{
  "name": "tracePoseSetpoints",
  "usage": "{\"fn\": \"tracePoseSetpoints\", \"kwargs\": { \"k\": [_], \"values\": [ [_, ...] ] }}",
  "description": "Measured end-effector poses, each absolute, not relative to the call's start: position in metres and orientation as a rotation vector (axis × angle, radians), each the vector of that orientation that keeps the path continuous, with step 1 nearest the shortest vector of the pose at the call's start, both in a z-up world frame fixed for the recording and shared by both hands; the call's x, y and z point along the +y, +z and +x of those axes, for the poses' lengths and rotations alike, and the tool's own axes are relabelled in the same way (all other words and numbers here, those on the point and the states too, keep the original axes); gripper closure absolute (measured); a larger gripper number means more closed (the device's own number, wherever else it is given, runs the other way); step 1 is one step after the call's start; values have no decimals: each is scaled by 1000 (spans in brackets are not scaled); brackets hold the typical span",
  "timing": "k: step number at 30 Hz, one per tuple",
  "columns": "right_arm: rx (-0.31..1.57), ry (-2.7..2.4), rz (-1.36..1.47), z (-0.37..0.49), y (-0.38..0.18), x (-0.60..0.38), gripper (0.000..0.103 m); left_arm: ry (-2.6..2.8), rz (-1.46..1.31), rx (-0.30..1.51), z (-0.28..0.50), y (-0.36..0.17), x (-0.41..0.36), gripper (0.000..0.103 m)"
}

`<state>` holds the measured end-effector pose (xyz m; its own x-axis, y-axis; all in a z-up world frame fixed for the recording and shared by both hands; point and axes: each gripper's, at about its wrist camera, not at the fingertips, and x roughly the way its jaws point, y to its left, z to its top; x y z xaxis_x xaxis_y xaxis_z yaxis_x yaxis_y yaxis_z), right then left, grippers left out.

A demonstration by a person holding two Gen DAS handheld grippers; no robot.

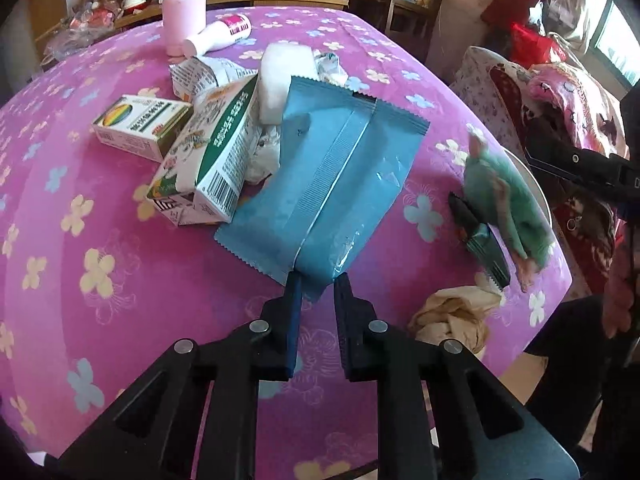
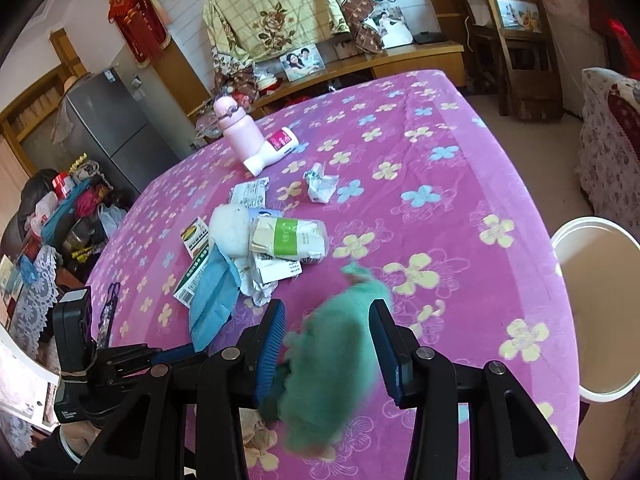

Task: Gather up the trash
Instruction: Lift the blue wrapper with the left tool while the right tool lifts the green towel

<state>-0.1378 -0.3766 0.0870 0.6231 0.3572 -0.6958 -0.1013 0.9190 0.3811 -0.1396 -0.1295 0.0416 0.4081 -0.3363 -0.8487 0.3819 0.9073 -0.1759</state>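
R gripper (image 2: 326,344) at 6 o'clock, green blurred wrapper (image 2: 340,344) between its blue pads. White bin (image 2: 576,236) at 3 o'clock, off edge of pink floral tablecloth (image 2: 440,184). Trash pile w/ blue packet (image 2: 214,300) at 9 o'clock; L gripper (image 2: 176,354) clamps it, at 8 o'clock

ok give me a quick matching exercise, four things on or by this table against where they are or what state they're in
Things:
1. blue wrapper
2. green item
3. pink bottle
4. white bin

States:
a. standing upright
b. beside the table edge
c. pinched by the left hand-held gripper
d. between the right hand-held gripper fingers

Pairs: 1-c, 2-d, 3-a, 4-b
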Motion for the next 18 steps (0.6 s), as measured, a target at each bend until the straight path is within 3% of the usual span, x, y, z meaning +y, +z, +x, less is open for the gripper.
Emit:
{"fn": "tracePoseSetpoints", "kwargs": {
  "k": [3,5,7,8,11,13,18],
  "values": [
    [855,268,327,-140,89,-380,61,-473,37,1048,-145,48,-130,88],
    [856,265,323,-140,88,-381,61,-490,36,1064,-148,49,-132,81],
    [860,252,324,-141,86,-384,61,-491,44,1071,-150,49,-132,53],
    [860,246,325,-141,85,-386,61,-491,46,1062,-152,51,-132,49],
    [858,202,320,-146,85,-396,51,-502,59,1024,-156,57,-131,46],
    [870,168,312,-151,84,-404,38,-496,69,997,-156,60,-132,36],
    [934,154,311,-155,70,-410,33,-472,109,960,-140,59,-146,33]
  ]
}}
